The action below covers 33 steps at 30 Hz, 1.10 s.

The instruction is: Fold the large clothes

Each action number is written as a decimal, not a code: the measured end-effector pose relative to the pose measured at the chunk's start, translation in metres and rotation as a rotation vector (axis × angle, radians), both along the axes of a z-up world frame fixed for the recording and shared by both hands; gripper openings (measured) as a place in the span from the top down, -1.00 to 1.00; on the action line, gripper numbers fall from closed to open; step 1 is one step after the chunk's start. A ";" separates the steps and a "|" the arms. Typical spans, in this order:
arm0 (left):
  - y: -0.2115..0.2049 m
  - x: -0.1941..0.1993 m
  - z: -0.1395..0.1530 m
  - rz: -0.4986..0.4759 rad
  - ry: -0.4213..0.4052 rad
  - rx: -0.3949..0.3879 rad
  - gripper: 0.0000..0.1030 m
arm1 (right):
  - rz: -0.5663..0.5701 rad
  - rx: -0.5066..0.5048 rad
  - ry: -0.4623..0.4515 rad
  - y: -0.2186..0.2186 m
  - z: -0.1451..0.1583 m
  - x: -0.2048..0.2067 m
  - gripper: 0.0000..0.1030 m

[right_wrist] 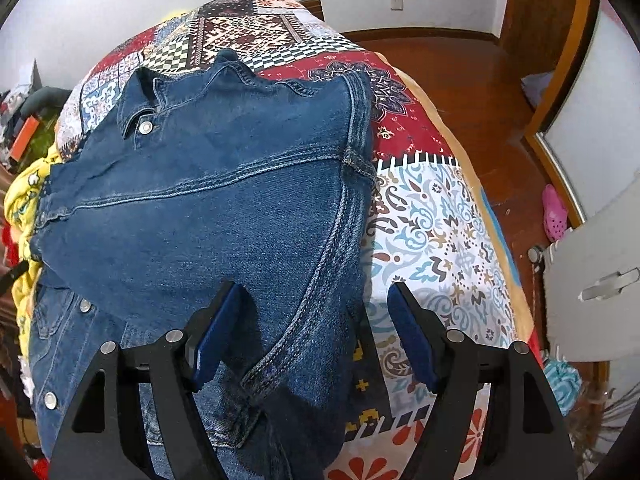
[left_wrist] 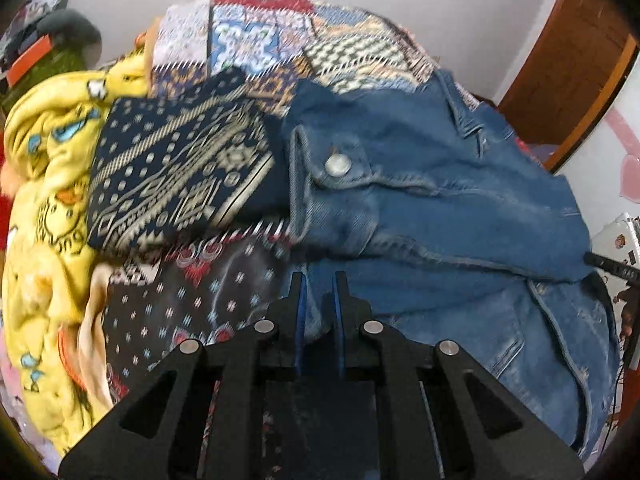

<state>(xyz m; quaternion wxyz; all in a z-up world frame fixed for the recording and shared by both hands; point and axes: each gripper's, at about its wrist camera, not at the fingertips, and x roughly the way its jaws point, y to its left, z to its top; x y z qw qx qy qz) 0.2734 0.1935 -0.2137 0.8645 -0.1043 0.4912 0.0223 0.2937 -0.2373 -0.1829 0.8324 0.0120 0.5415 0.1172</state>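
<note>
Two grippers work over one denim jacket (right_wrist: 208, 200) spread on a bed with a patchwork bedspread (right_wrist: 432, 216). In the right wrist view the jacket fills the centre and left of the frame, its collar and a metal snap button (right_wrist: 145, 127) toward the upper left, a folded panel with heavy seams lying across the body. The right gripper (right_wrist: 316, 300) sits at the bottom of the frame with its blue pads (right_wrist: 412, 340) spread wide; the lower fold of the jacket lies between them, but the pads do not press on it, and the right pad is over bare bedspread.

In the left wrist view, which is blurred, the jacket lies in the centre and right of the frame, with a cuff and its button (left_wrist: 338, 165) near the middle. The left gripper (left_wrist: 320, 296) at the bottom centre has its fingers drawn almost together, and a strip of blue denim sits between the pads, so it pinches the jacket's edge. A dark blue patterned cloth (left_wrist: 176, 176) lies left of the cuff, and a yellow cartoon-print blanket (left_wrist: 52, 208) is bunched along the left edge. A wooden door (left_wrist: 568, 64) stands at the upper right.
</note>
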 end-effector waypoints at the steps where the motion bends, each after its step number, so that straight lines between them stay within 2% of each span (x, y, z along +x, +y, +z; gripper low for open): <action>1: 0.001 -0.001 0.000 -0.001 0.006 0.002 0.78 | 0.001 -0.006 -0.002 0.001 0.000 0.000 -0.40; 3: 0.004 0.003 0.003 -0.006 0.016 0.015 0.75 | 0.008 -0.012 -0.007 0.002 0.003 0.002 -0.40; 5: 0.005 0.008 0.010 -0.014 0.006 0.027 0.58 | 0.015 -0.015 -0.024 0.004 0.009 0.006 -0.40; 7: 0.010 0.019 0.019 -0.011 -0.016 0.038 0.14 | 0.022 -0.008 -0.053 0.006 0.017 0.012 -0.40; 9: 0.016 0.031 0.027 -0.011 -0.045 0.014 0.08 | 0.016 -0.012 -0.090 0.006 0.028 0.020 -0.40; 13: 0.031 0.065 0.033 0.004 -0.072 -0.031 0.08 | 0.004 0.011 -0.127 0.005 0.039 0.042 -0.40; 16: 0.041 0.097 0.025 0.011 -0.062 -0.063 0.08 | -0.008 0.027 -0.126 0.003 0.037 0.057 -0.40; 22: 0.051 0.149 -0.010 0.009 0.001 -0.138 0.08 | -0.040 0.054 -0.036 -0.002 0.003 0.090 -0.40; 26: 0.053 0.164 -0.027 -0.003 -0.003 -0.203 0.08 | -0.054 0.120 -0.001 -0.006 -0.013 0.106 -0.40; 27: 0.052 0.166 -0.031 -0.009 -0.005 -0.223 0.13 | -0.061 0.134 0.005 -0.008 -0.017 0.110 -0.40; 28: 0.051 0.167 -0.032 -0.018 -0.010 -0.239 0.38 | -0.067 0.141 -0.002 -0.008 -0.019 0.114 -0.40; 29: 0.049 0.168 -0.033 -0.032 -0.015 -0.245 0.48 | -0.069 0.145 -0.014 -0.009 -0.018 0.115 -0.39; 30: 0.046 0.169 -0.032 -0.038 -0.024 -0.241 0.60 | -0.068 0.152 -0.031 -0.010 -0.017 0.116 -0.26; 33: 0.035 0.166 -0.022 -0.047 -0.065 -0.186 0.79 | -0.072 0.172 -0.043 -0.010 -0.015 0.122 0.44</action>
